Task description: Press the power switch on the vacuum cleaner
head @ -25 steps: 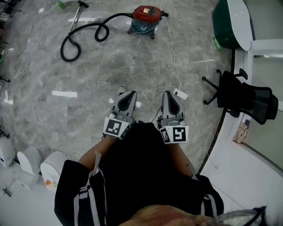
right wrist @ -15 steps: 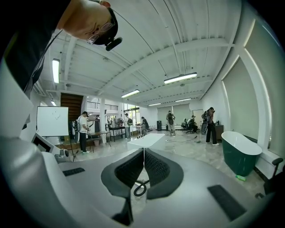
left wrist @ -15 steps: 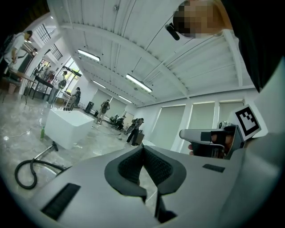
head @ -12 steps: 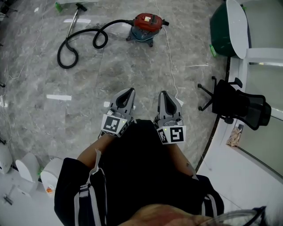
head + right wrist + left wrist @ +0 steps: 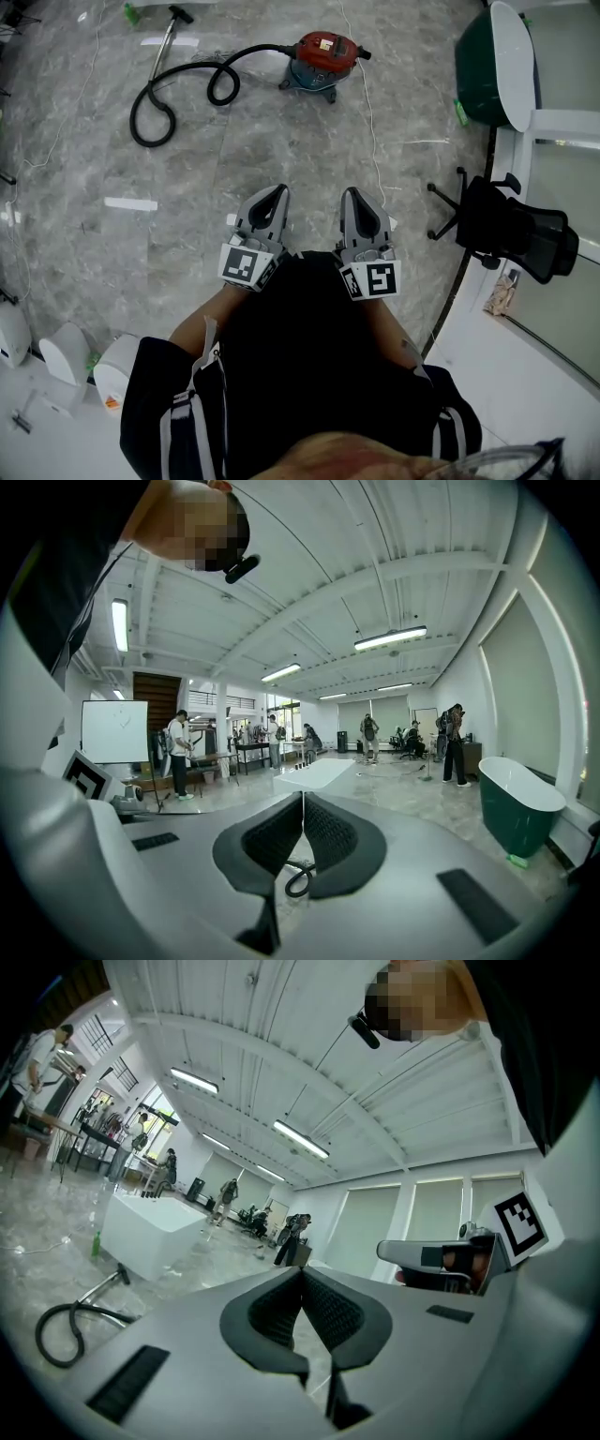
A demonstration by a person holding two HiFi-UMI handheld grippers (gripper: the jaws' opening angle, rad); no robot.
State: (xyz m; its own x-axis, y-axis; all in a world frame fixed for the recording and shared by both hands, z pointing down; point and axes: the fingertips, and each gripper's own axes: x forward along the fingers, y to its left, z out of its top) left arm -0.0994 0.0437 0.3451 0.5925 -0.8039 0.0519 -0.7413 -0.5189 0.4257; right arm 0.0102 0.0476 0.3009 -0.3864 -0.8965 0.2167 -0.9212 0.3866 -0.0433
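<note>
A red and teal canister vacuum cleaner stands on the marble floor far ahead in the head view. Its black hose curls left to a metal wand. A white power cord runs from the vacuum back toward me. My left gripper and right gripper are held side by side close to my body, well short of the vacuum. Both are shut with nothing between the jaws. In the left gripper view the jaws meet at the tips; in the right gripper view the jaws do the same.
A dark green bathtub with a white rim stands at the upper right. A black office chair is at the right by a white platform edge. White rounded units sit at the lower left. Several people stand far off in both gripper views.
The vacuum cleaner has shifted slightly in the head view as I move over the floor. Both grippers keep the same pose and stay shut.
</note>
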